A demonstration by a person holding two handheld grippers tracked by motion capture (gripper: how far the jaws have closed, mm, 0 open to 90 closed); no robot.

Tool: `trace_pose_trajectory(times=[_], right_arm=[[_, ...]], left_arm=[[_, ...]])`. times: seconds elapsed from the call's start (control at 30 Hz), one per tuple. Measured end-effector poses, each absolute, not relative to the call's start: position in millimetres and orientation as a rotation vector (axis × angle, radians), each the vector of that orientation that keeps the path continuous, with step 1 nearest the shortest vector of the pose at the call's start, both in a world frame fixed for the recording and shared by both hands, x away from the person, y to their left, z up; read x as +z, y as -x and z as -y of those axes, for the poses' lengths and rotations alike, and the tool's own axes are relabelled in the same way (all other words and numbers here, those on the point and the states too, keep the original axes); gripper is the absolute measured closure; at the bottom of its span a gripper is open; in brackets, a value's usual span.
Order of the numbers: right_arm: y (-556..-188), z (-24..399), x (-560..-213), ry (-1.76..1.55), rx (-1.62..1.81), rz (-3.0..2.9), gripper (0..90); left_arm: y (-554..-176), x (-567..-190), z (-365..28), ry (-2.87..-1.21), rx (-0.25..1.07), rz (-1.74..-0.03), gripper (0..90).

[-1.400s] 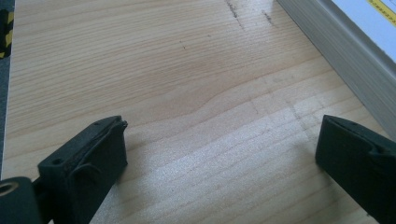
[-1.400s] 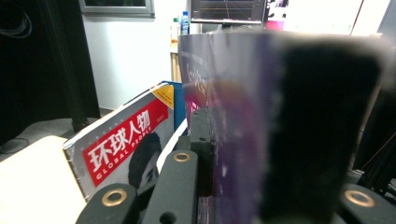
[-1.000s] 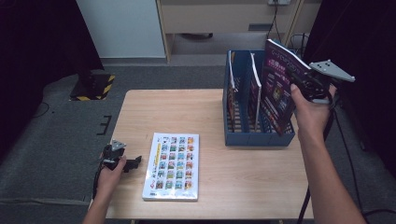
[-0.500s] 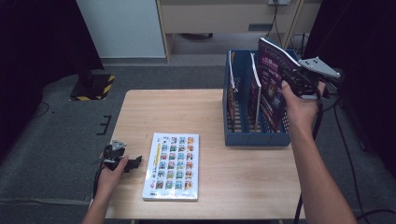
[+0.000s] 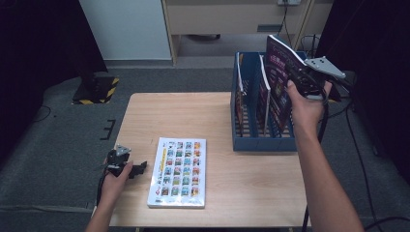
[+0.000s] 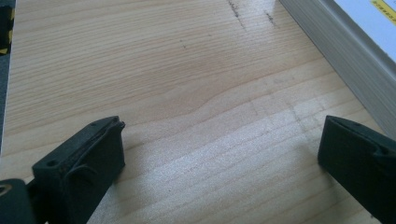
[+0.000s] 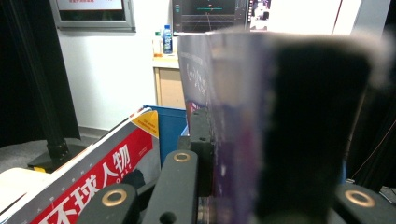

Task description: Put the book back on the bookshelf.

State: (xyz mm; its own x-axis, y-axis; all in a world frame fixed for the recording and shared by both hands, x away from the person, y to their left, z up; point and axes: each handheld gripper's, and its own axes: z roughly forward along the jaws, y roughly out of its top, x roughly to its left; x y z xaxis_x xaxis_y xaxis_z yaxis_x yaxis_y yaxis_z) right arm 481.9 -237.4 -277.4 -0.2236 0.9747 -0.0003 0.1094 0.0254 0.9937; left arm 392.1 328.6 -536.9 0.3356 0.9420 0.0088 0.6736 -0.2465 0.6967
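Note:
My right gripper [image 5: 300,79] is shut on a purple magazine [image 5: 279,82], held upright and tilted with its lower part inside the right slot of the blue file rack [image 5: 263,142]. In the right gripper view the purple magazine [image 7: 229,116] is pinched between the jaws, and a red-and-white magazine [image 7: 93,172] leans in the rack to the left. Two other magazines [image 5: 263,96] stand in the rack's left slots. A thick book [image 5: 180,171] with a grid of pictures lies flat at the table's front. My left gripper [image 5: 138,169] rests open on the table left of that book, whose page edge [image 6: 336,65] shows at upper right.
The wooden table [image 5: 193,116] has bare room behind the book and left of the rack. A pale cabinet [image 5: 232,19] and a white panel [image 5: 125,29] stand beyond the far edge. A black stand base with yellow stripes [image 5: 96,89] sits on the floor at left.
My right hand has carried the purple magazine leftward and slightly down, further into the rack's right slot. The left hand and the book have not moved.

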Motion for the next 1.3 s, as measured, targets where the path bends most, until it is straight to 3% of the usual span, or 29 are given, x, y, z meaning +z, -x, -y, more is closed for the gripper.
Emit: trace_pose_trajectory(times=[1.3], right_arm=[[-508, 226, -300, -1.172, 1.296, -1.436, 84.0]], left_arm=[[-393, -537, -328, -2.007, 0.583, -1.412, 0.0]])
